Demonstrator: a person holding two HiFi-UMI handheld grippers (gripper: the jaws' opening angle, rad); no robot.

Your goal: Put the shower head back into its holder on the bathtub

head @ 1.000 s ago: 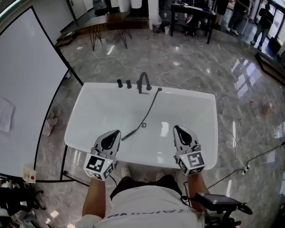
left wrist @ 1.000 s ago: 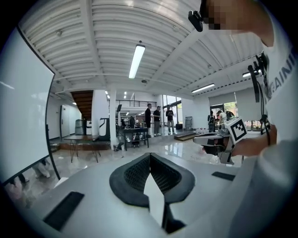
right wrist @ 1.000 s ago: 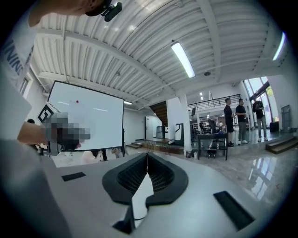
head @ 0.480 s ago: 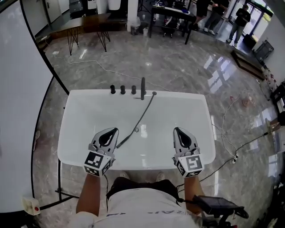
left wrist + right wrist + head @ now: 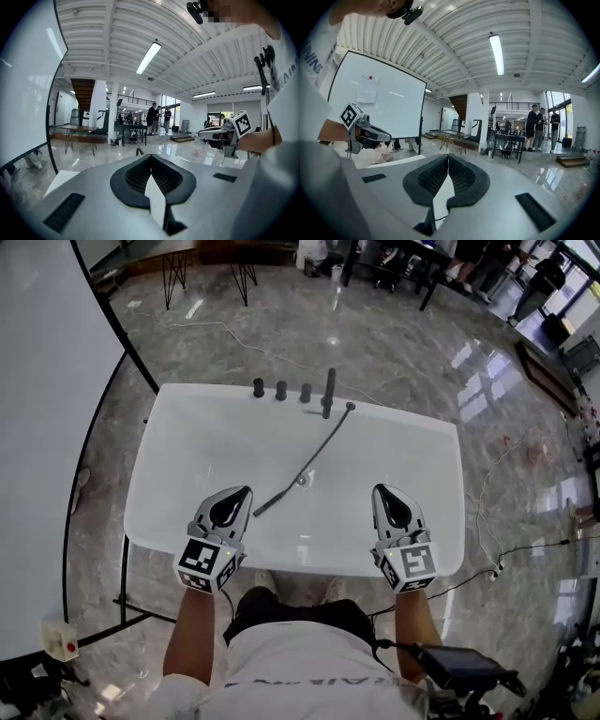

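Shower head (image 5: 270, 502) lies loose on the bathtub (image 5: 155, 521) floor, with its hose (image 5: 323, 442) trailing to the fittings (image 5: 292, 391) on the far rim, so it is not yet in its holder. Left claw (image 5: 246, 491) and right claw (image 5: 378, 489) are both pressed together and empty above the near rim. The left is nearer the head, so probably the one to pick it up.

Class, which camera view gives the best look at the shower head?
The head view: the shower head lies in the bathtub with its hose visible. Neither gripper view shows it; each looks across the room.
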